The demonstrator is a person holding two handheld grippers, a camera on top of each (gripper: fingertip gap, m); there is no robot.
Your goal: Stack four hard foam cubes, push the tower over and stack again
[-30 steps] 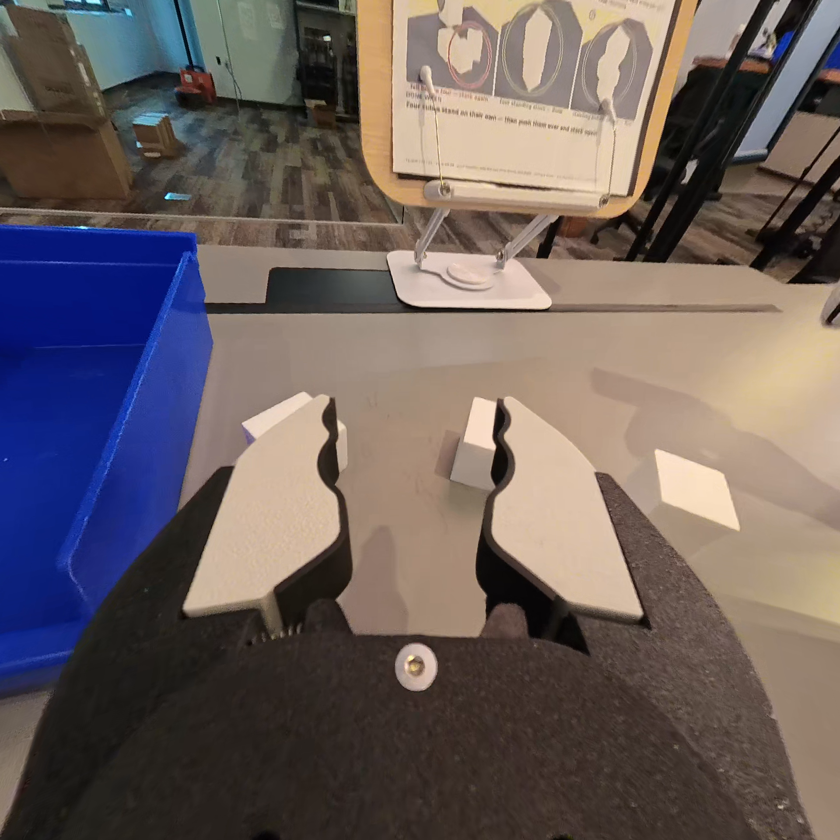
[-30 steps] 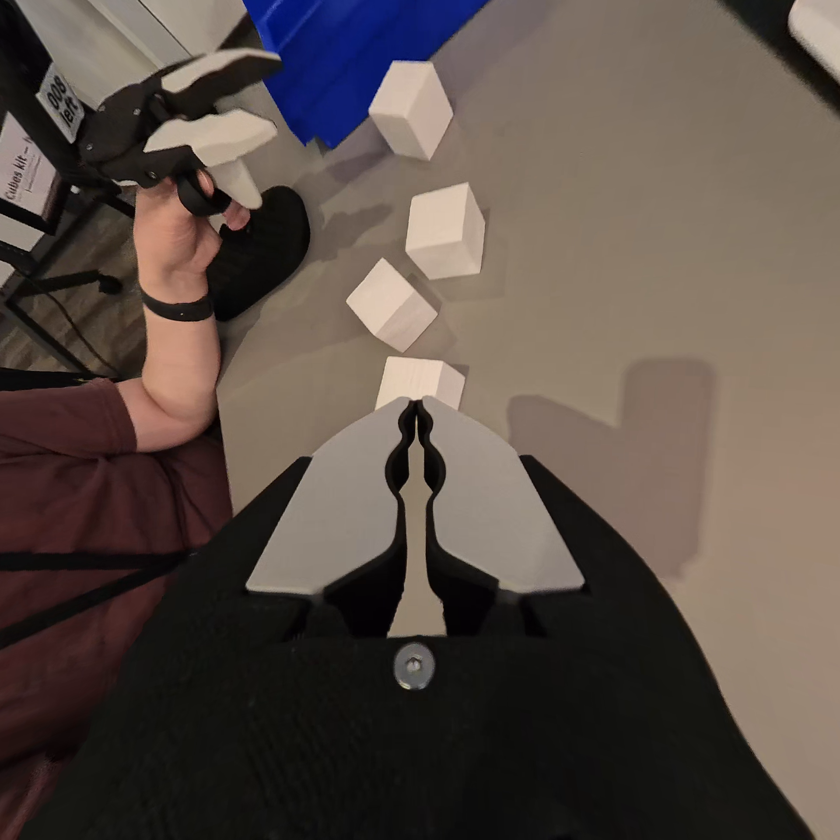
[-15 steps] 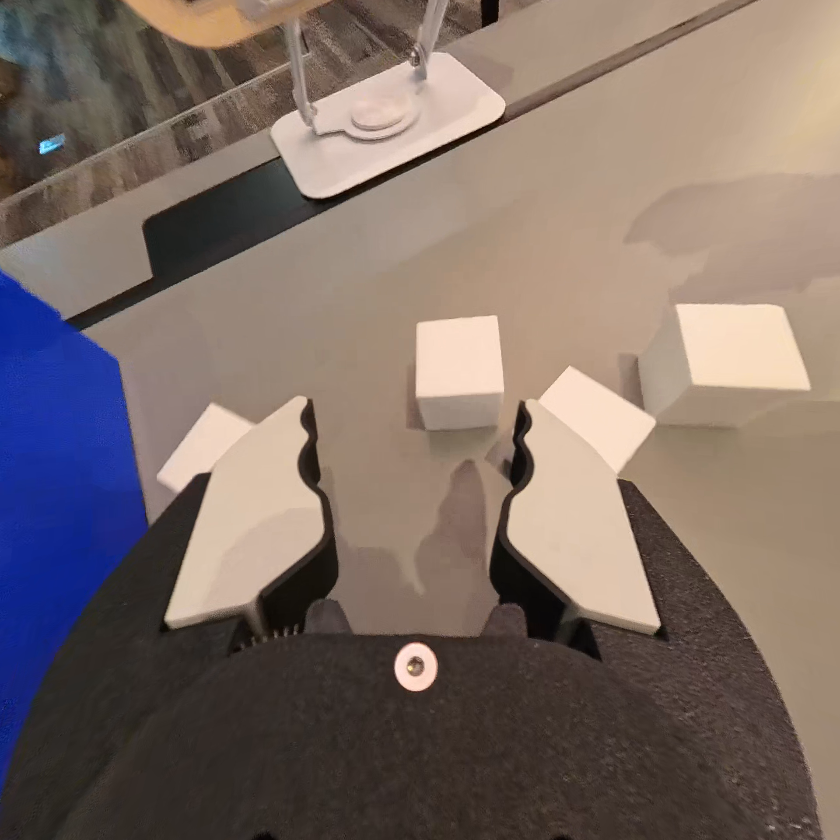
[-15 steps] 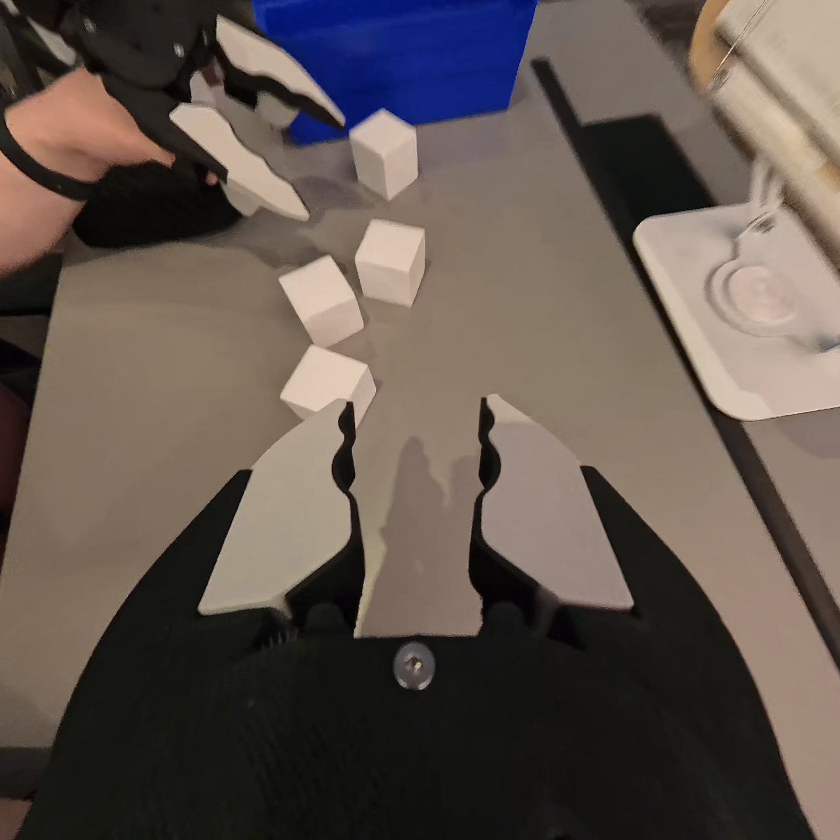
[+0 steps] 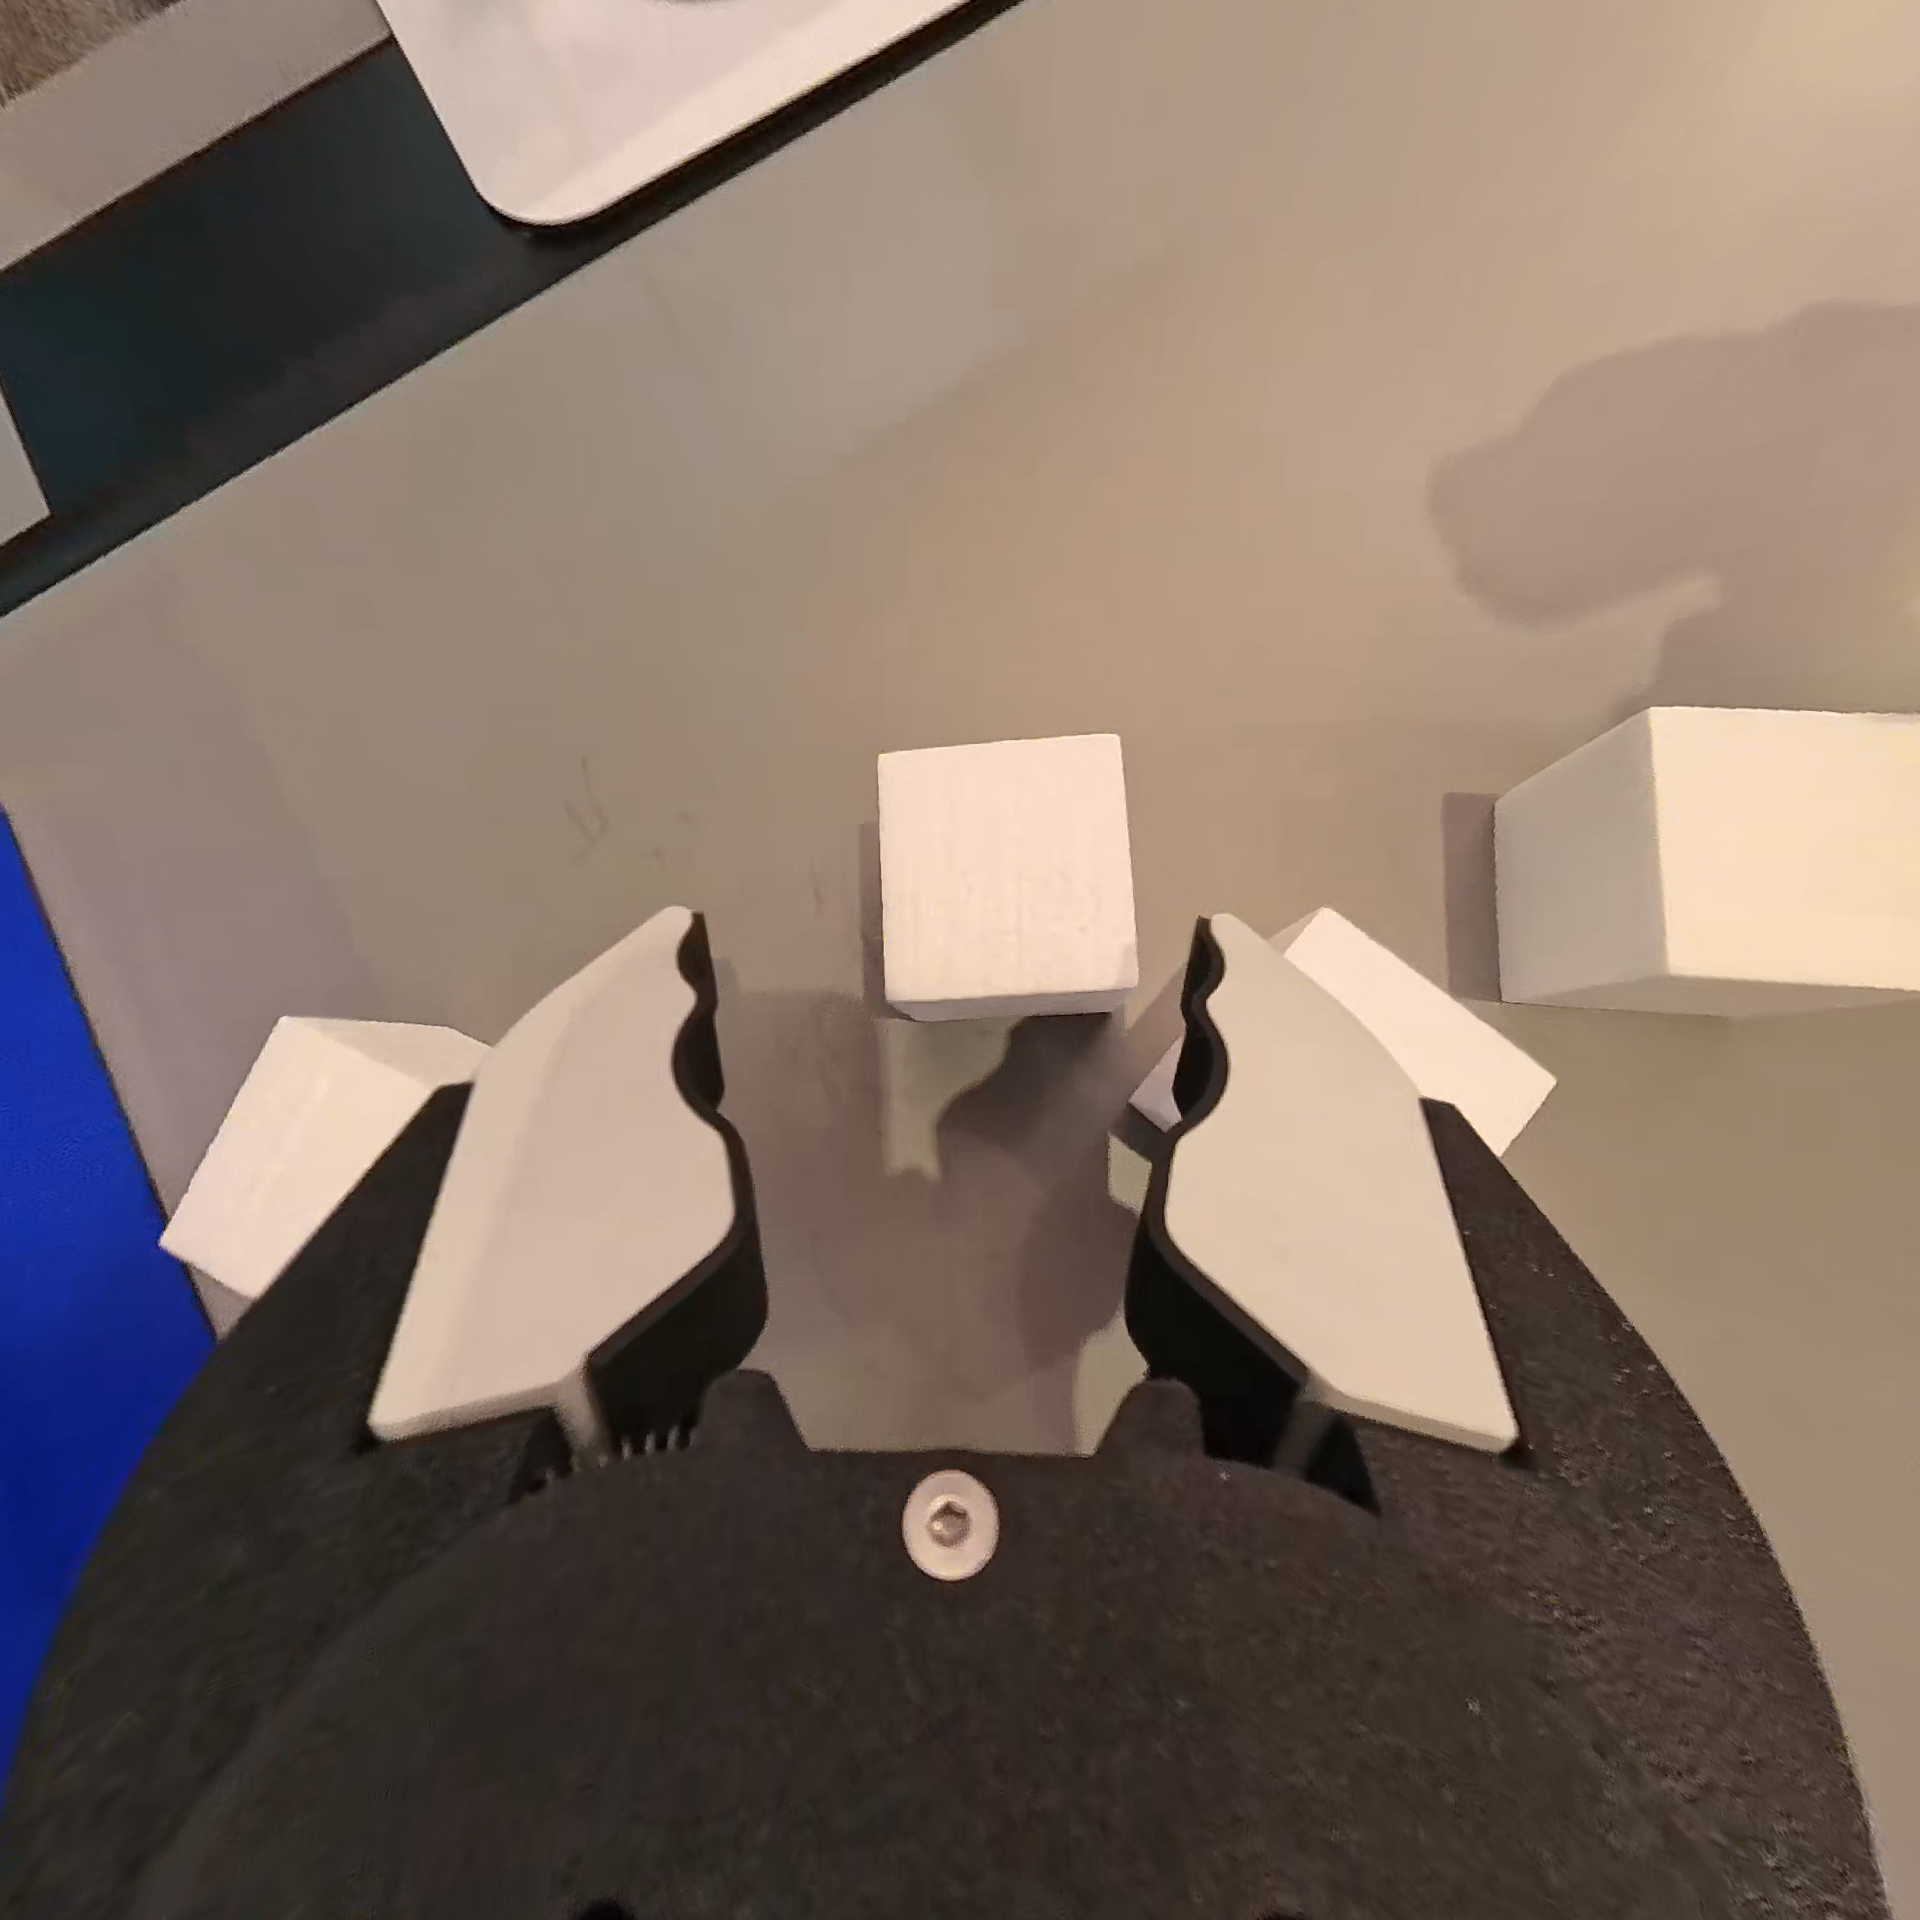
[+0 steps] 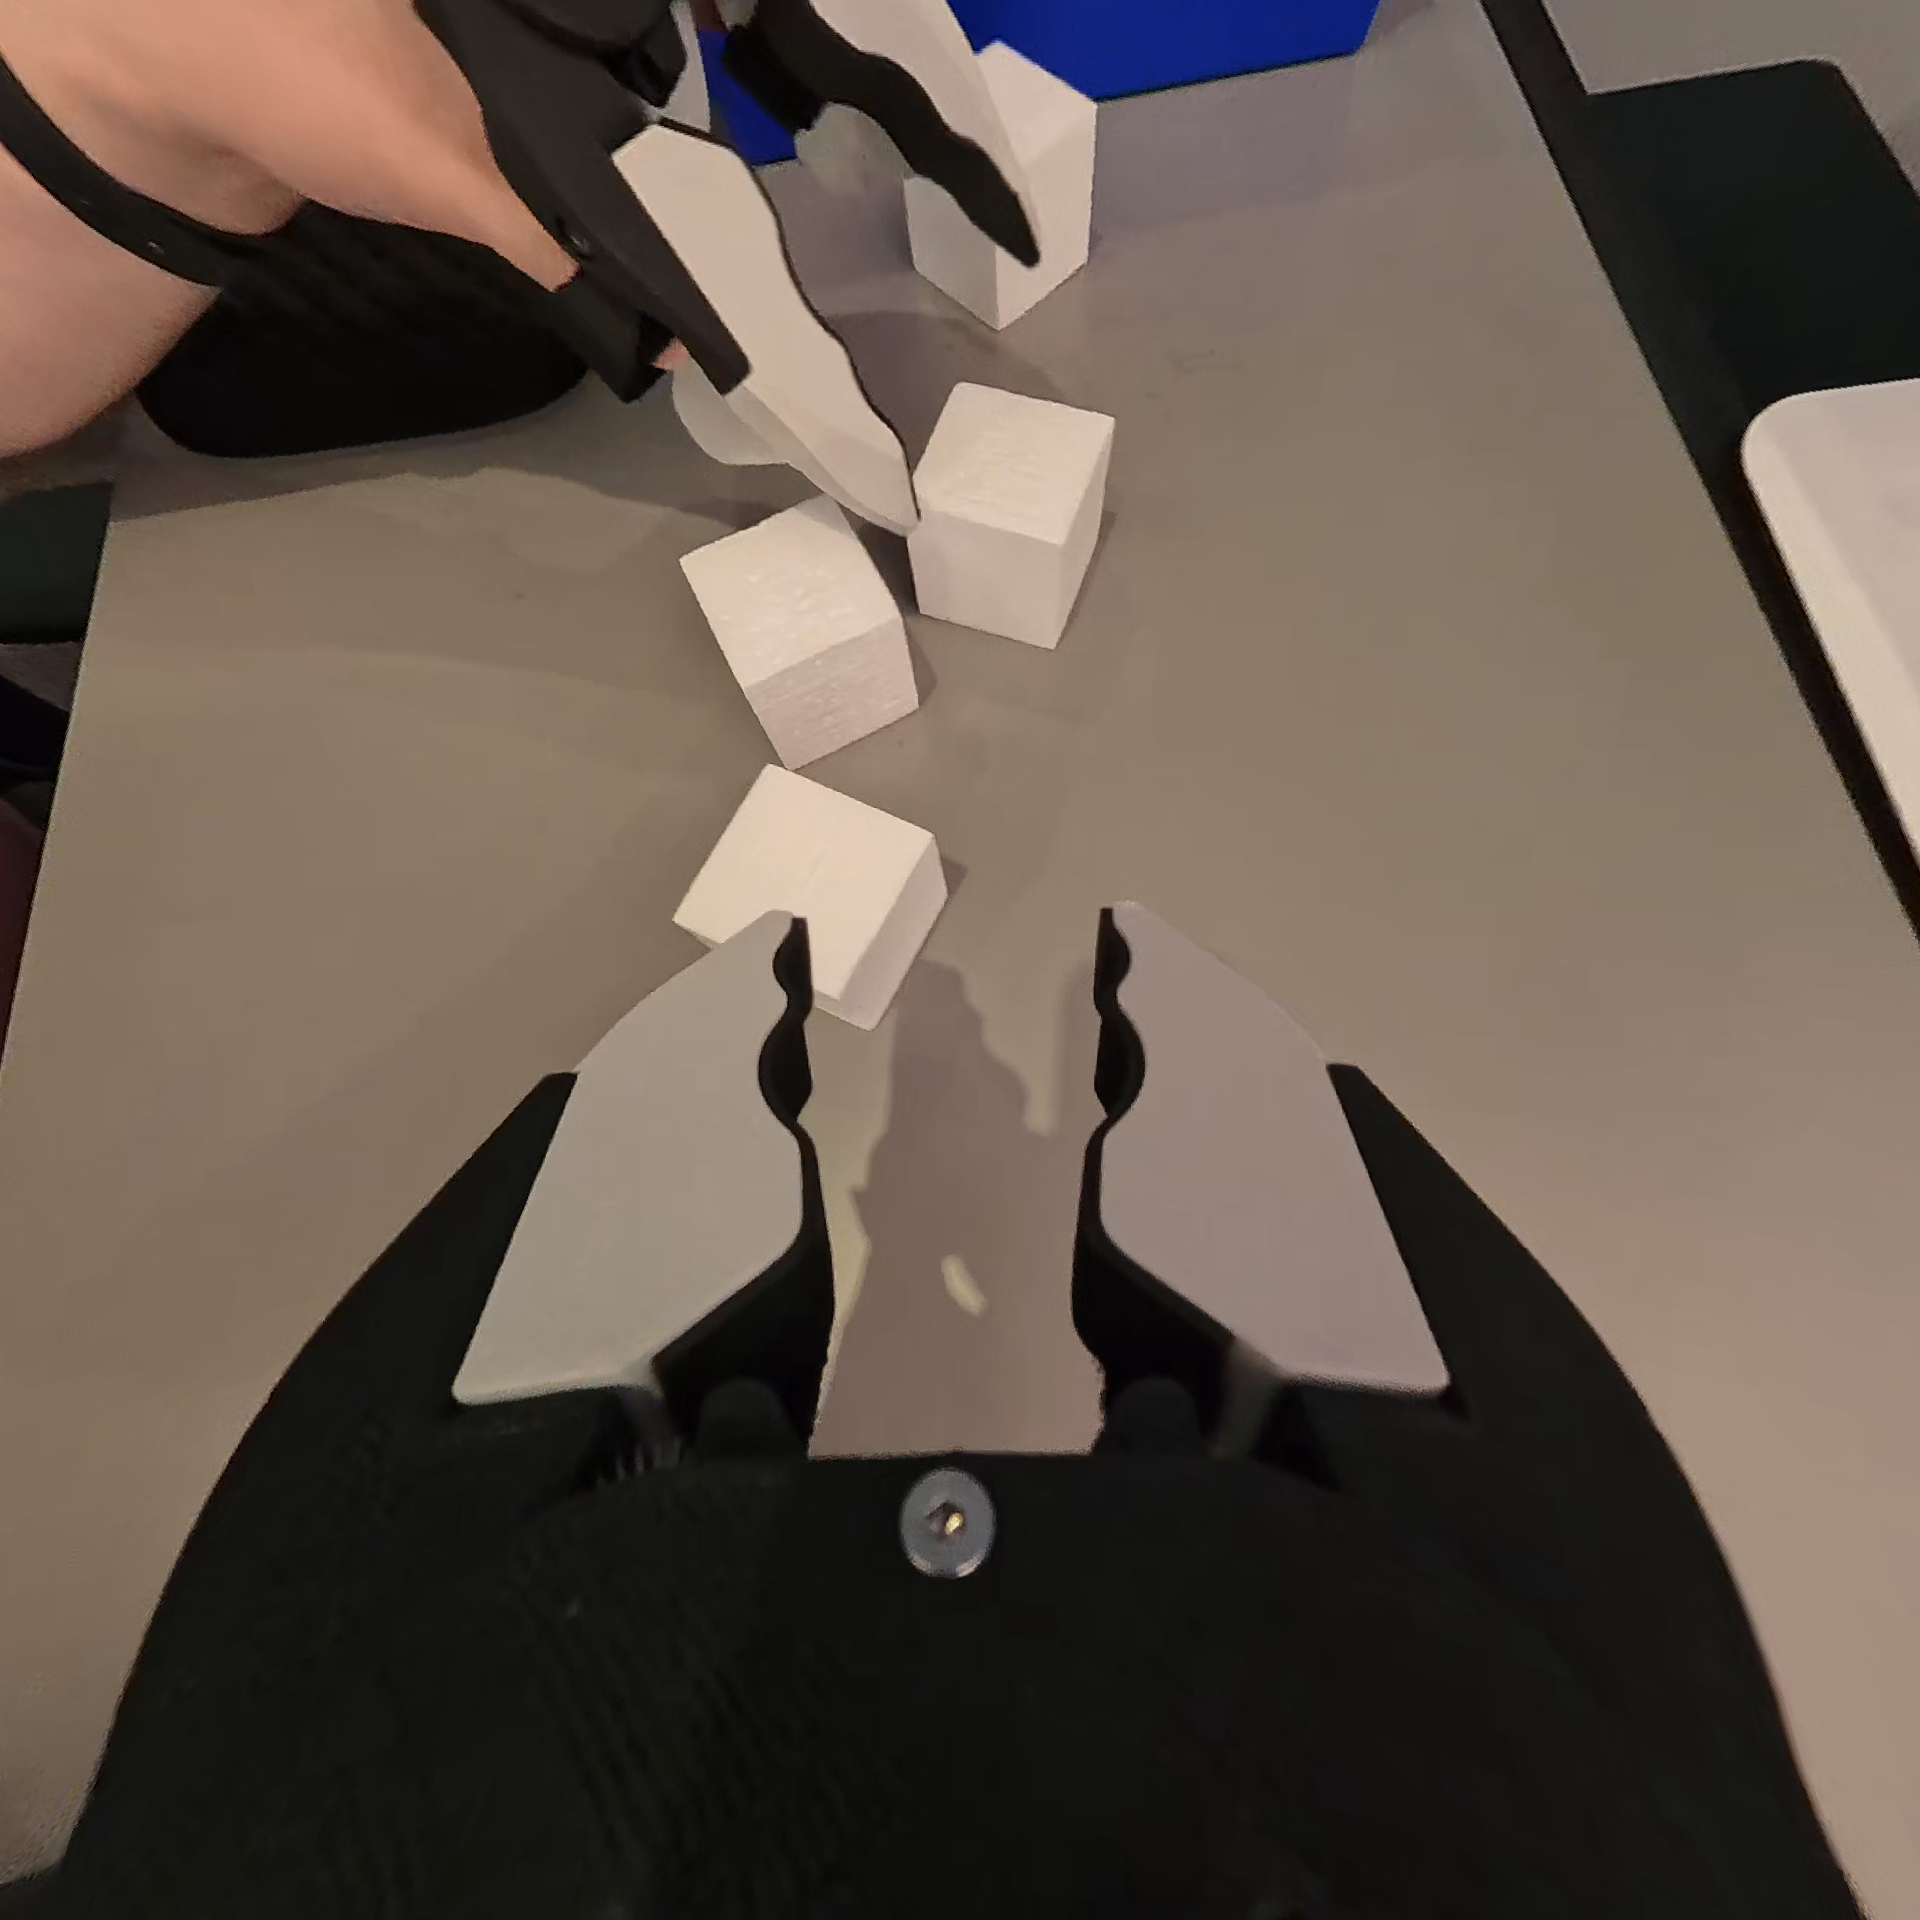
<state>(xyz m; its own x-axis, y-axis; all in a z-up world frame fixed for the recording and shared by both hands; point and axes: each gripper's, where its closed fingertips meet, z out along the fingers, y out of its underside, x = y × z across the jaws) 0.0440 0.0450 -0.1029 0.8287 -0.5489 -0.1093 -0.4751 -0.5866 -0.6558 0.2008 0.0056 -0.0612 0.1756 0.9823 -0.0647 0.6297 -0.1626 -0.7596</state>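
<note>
Several white foam cubes lie apart in a row on the grey table (image 6: 1351, 831). In the left wrist view my left gripper (image 5: 950, 925) is open, low over the table. One cube (image 5: 1003, 873) sits just ahead between its fingertips. Another cube (image 5: 301, 1132) is partly hidden behind the left finger, a third (image 5: 1423, 1029) behind the right finger, and a fourth (image 5: 1714, 862) lies farther right. My right gripper (image 6: 951, 920) is open and empty, with the nearest cube (image 6: 821, 883) at its left fingertip. The right wrist view also shows the left gripper (image 6: 961, 384) straddling a cube (image 6: 1013, 509).
A blue bin (image 5: 62, 1143) stands at the left end of the table and shows at the top of the right wrist view (image 6: 1143, 42). A white stand base (image 5: 644, 94) sits on a black strip (image 5: 208, 343) along the back. A person's hand (image 6: 208, 156) holds the left gripper.
My left gripper tilted down and moved in on the middle cube. My right gripper opened and swung round to face along the row of cubes.
</note>
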